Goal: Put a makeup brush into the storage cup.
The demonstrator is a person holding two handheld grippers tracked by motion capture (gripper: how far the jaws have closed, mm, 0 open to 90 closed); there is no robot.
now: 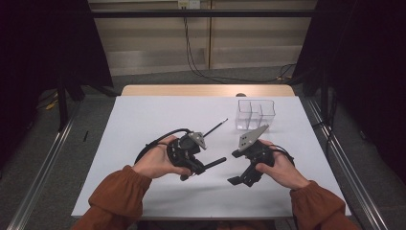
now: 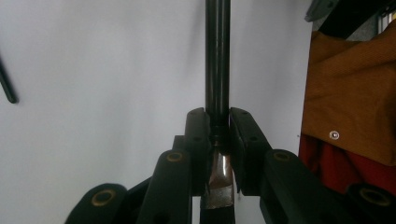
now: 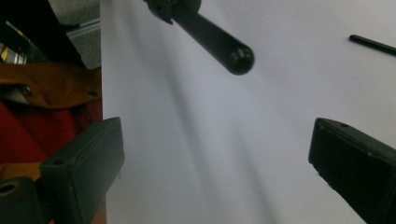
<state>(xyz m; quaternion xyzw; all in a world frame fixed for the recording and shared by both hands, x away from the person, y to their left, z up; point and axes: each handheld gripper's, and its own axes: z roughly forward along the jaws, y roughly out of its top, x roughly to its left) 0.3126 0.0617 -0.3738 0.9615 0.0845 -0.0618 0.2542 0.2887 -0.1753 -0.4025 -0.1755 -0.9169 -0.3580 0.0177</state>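
Left claw [image 1: 203, 167]: near the front edge of the white tabletop [image 1: 143, 115], left of its middle; its two black jaws are closed tight on one end of a thick black cylindrical rod with a smooth, glossy, rounded tip [image 1: 214, 163], as the left gripper view shows [image 2: 217, 122].
Held rod, place: it sticks out of the left claw toward the right claw, lifted off the tabletop; in the right gripper view its rounded free end [image 3: 239, 58] hangs above the white sheet.
Held rod, handling: it looks stiff, light and hard, a pen-like barrel; the shiny skin is probably slippery, so a pinch across the round body may let it roll or slide lengthwise.
Where to take hold: judged best on the free end just behind the rounded tip, jaws square across the barrel, so that a pull runs straight along it.
Right claw [image 1: 244, 175]: just right of the rod's free end, jaws spread wide and holding nothing; the pads [image 3: 84, 163] stand well apart over bare tabletop.
Thin black stick [image 1: 215, 127]: lies on the tabletop beyond the left claw, near the middle, untouched.
Clear plastic divided box [image 1: 255, 115]: stands toward the far right corner, well apart from both claws.
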